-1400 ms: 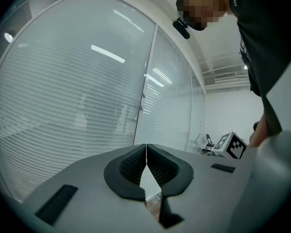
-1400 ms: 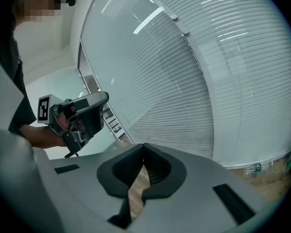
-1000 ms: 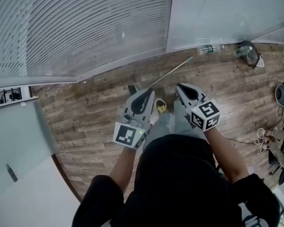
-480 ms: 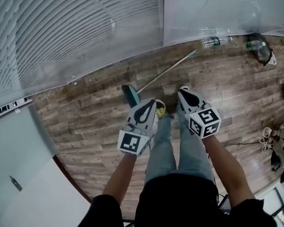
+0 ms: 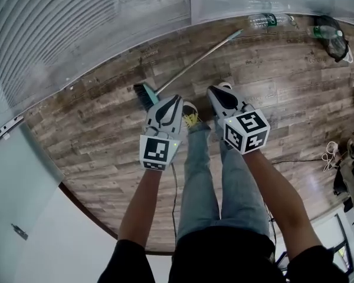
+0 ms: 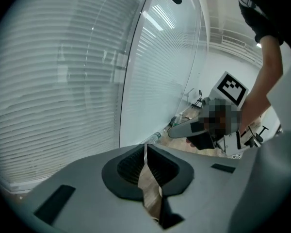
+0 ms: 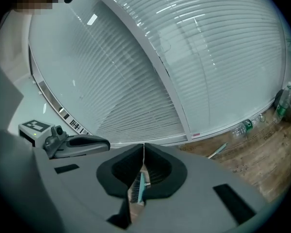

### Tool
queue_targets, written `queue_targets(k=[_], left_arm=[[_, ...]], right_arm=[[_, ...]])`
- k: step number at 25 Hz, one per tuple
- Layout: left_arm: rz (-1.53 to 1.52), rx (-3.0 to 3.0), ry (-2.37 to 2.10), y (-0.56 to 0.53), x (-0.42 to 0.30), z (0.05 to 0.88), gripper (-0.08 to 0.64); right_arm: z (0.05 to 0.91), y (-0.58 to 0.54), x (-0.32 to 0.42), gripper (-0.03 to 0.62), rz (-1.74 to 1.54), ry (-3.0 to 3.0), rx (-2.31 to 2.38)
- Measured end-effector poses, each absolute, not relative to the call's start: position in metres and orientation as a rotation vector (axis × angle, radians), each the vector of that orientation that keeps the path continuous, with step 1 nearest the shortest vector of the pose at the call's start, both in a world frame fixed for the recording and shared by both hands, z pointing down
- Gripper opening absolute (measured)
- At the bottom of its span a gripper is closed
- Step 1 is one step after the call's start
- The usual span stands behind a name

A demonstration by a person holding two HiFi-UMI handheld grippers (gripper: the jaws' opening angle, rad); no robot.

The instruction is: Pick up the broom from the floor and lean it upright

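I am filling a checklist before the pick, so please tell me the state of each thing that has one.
broom: lying flat on the floor, not held.
left gripper: shut, empty.
right gripper: shut, empty.
clear bottle: lying on its side by the wall.
blinds: lowered.

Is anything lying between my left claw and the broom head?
No. In the head view, only bare wood floor shows between the shut left claw and the broom head, which lies just beyond its tip.
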State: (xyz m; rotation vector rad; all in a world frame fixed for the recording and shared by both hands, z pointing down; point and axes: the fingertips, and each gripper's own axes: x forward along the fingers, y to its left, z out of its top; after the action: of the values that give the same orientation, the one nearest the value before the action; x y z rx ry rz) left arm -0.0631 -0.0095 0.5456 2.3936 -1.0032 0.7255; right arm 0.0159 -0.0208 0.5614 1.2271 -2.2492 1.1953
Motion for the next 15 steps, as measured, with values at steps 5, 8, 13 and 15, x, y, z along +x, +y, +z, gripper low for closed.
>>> queue_targets(k=[5, 8, 13, 15], left_arm=[[0.837, 2.320, -0.950, -0.003, -0.076, 0.609, 0.025], [0.844, 2.281, -0.936, -0.007, -0.081, 0.640, 0.025], [0.835, 2.257, -0.926, -0.015, -0.080, 0.699, 0.025], [0.852, 2.251, -0.913, -0.015, -0.075, 0.730, 0.025]], right_arm=[[0.610, -0.027, 0.015, 0.021, 1.243, -2.164, 1.200], [0.635, -0.035, 0.016, 0.021, 1.257, -2.143, 1.203], [0.683, -0.047, 0.014, 0.023, 1.267, -2.138, 1.223], [0.709, -0.048, 0.015, 0.023, 1.279, -2.124, 1.230]])
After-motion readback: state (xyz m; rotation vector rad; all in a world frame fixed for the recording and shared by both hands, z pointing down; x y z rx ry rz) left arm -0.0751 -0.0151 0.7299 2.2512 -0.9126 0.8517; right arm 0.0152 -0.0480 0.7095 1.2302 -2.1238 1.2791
